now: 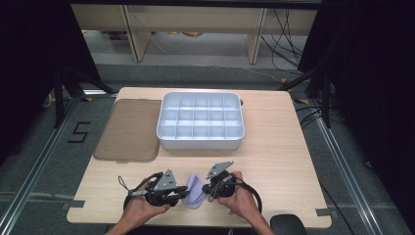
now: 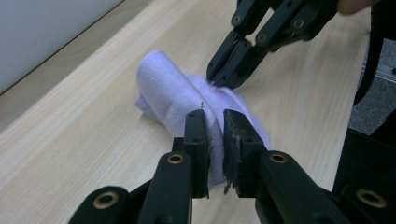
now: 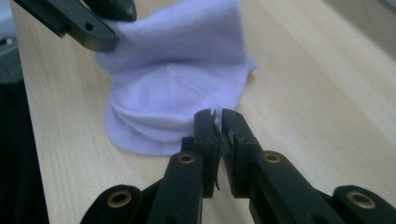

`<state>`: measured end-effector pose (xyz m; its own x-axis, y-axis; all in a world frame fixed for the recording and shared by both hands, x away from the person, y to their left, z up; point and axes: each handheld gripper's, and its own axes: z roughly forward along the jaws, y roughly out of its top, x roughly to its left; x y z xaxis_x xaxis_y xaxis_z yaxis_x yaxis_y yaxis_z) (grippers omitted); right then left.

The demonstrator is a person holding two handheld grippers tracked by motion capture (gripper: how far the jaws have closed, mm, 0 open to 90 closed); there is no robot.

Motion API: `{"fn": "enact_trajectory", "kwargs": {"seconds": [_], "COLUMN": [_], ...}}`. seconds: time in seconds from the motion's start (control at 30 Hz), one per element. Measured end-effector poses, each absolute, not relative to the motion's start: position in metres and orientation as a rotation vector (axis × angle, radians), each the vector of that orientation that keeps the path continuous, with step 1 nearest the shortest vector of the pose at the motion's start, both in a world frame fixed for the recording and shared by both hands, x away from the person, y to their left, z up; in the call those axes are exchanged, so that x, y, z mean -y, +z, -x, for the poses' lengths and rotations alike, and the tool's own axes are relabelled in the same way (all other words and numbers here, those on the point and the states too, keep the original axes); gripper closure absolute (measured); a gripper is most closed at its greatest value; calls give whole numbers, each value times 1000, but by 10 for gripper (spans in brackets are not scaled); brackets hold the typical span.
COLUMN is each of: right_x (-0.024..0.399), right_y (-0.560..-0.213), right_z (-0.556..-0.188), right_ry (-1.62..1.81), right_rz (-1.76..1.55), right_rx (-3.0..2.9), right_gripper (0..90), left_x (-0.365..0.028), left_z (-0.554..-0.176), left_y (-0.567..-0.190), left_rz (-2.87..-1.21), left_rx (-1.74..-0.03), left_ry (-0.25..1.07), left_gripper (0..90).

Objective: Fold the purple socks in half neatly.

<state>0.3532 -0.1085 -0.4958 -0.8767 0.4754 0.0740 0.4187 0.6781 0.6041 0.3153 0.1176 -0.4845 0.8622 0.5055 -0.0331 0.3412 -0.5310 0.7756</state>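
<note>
Two grippers, left gripper point(image 2: 215, 126) and right gripper point(image 3: 218, 122), jaws pinching lilac cloth point(image 1: 195, 191)

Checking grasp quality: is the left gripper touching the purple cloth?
Touching. In the left gripper view, the left gripper has both jaws pinched on a fold of the purple cloth.

We see the cloth point(image 1: 195, 192) near the table's point(image 1: 274, 161) front edge, between our grippers; the compartment tray point(image 1: 200, 121) sits behind it, the mat point(image 1: 129, 129) left of that.

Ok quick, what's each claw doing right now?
Left claw: shut on the lilac cloth.
Right claw: shut on the same cloth's edge.
</note>
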Motion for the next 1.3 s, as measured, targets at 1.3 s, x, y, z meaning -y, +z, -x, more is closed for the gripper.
{"fn": "enact_trajectory", "kwargs": {"seconds": [1.3], "right_x": [96], "right_y": [-485], "right_z": [-361], "right_ry": [1010], "right_rz": [-722], "right_rx": [-2757], "right_gripper": [873], "left_x": [-107], "left_z": [-308], "left_y": [-481], "left_rz": [-2167], "left_rx": [-599], "left_ry": [175], "left_gripper": [783]}}
